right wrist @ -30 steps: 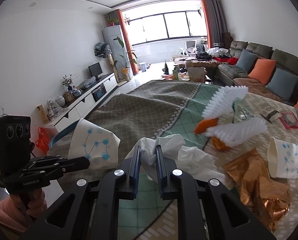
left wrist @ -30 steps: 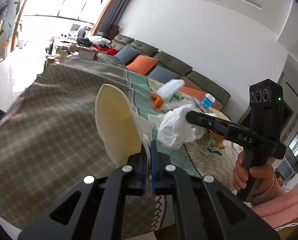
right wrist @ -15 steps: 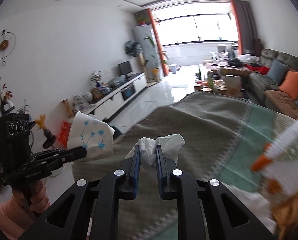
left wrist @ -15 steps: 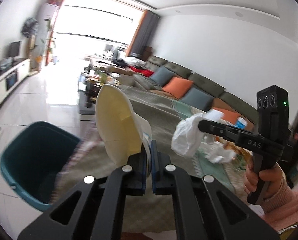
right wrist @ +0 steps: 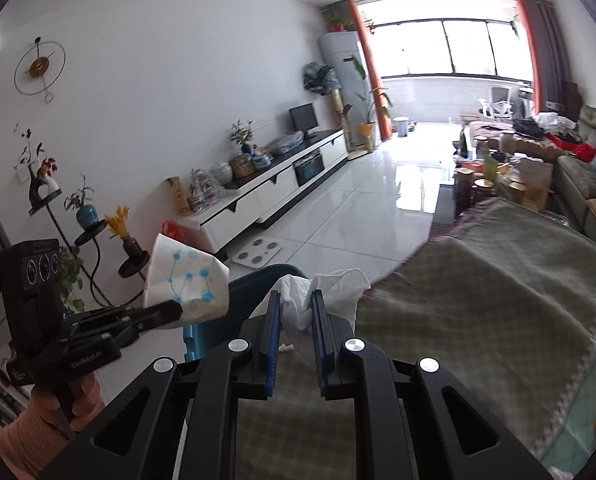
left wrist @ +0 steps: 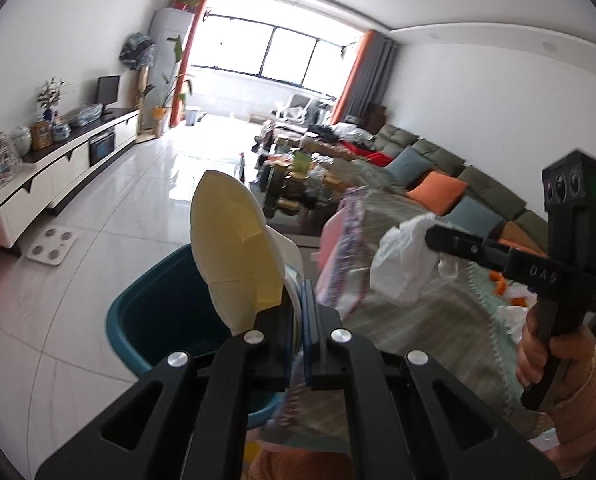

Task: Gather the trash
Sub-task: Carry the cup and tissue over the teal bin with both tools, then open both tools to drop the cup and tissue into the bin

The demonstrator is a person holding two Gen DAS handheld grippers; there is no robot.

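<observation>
You can read "DAS" on your right gripper (left wrist: 436,238) body; your left gripper (right wrist: 170,312) body reads "GenRobot.AI".

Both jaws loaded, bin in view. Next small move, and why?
Probably carry both on until they hang over the teal bin, then open. The left gripper pinches a flattened paper cup at the bin's edge; the right gripper clamps a tissue above the table edge.

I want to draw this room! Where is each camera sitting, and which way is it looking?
Left wrist: on the left tongs, which pinch a flattened paper cup; looks over the teal bin toward the window; right hand shows.
Right wrist: on the right tongs, which pinch a crumpled tissue; faces the TV cabinet; left hand shows.
Shared: cup, tissue, bin, window.
</observation>
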